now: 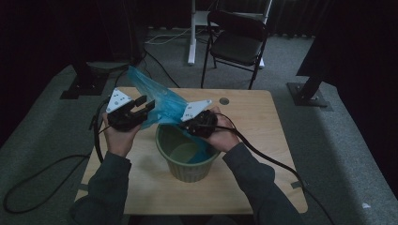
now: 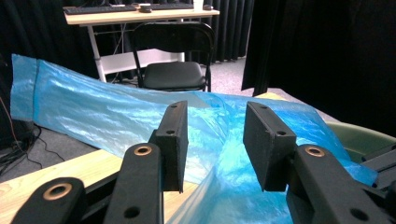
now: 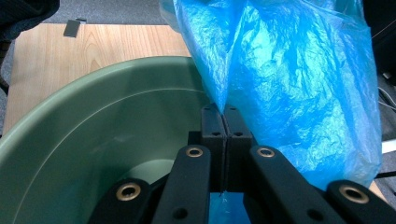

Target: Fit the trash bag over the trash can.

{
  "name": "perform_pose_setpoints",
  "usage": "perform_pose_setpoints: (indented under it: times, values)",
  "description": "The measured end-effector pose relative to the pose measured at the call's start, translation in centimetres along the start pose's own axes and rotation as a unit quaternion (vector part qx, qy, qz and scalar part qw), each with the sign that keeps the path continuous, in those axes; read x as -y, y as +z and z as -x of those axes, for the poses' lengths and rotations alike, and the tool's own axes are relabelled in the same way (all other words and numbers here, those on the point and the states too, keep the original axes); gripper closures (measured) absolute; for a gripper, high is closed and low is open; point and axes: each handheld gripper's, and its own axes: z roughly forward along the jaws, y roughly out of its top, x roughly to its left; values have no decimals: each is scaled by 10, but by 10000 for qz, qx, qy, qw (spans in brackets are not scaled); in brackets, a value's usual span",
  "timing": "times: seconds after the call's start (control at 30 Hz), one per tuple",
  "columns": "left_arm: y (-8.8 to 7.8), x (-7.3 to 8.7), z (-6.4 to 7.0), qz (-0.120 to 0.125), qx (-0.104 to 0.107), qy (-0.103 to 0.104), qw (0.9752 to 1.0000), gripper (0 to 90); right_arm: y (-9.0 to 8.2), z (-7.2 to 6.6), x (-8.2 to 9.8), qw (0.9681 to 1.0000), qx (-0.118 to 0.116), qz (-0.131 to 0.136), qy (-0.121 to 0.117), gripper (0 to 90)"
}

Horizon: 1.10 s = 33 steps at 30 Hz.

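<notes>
blue bag (image 3: 299,93), green bin (image 1: 187,161), no readable writing

Black left gripper (image 1: 143,105) & right gripper (image 1: 185,125) w/ grey triangular plates, black cables; dark grey-green sleeves (image 1: 105,185).

The blue bag (image 3: 299,88) is thin, glossy, crinkled plastic film. The green bin (image 3: 93,121) looks smooth, matt plastic. The table (image 3: 93,46) is pale wood-grain. The tongs' pads (image 2: 268,140) are matt black.

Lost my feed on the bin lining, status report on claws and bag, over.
Right claw shut on blue plastic bag over green bin. Left claw open, bag between its jaws, unpinched. Nothing in the way.
</notes>
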Motion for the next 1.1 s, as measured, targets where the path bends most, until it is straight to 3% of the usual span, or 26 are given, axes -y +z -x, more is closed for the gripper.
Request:
perform_pose_setpoints:
  times: [0.27,0.37,0.47,0.6,0.63,0.73,0.77,0.87,0.9,0.93,0.97,1.07,1.1]
  values:
    - [6,1,-2,-225,26,-114,9997,572,-8,9,21,9996,7,134,236,896]
    - [16,4,1,-489,178,-169,9985,532,-10,9,27,9996,9,162,232,896]
    - [22,6,4,-577,251,-153,9979,520,-10,9,28,9996,4,169,223,896]
    - [28,5,6,-559,473,-378,9966,521,-11,6,30,9998,26,124,165,896]
    - [30,4,6,-569,599,-509,9953,520,-11,6,30,9998,40,106,163,896]
    - [34,4,6,-654,667,-590,9939,517,-10,6,30,9998,50,105,154,896]
    - [38,5,6,-782,835,-764,9905,518,-11,6,29,9998,54,138,139,896]
    - [42,6,6,-866,881,-816,9890,523,-12,6,29,9998,63,143,134,896]
    - [45,7,6,-910,1073,-917,9858,530,-12,5,29,9998,69,139,131,896]
    - [45,7,6,-910,1073,-917,9858,548,-12,5,29,9998,74,134,129,896]
    - [47,8,7,-928,1262,-991,9827,579,-12,5,29,9998,77,136,129,896]
    - [49,8,10,-968,1377,-919,9814,732,-11,5,29,9998,69,146,135,896]
    - [50,8,14,-1021,1331,-770,9828,785,-11,5,30,9998,59,146,127,896]
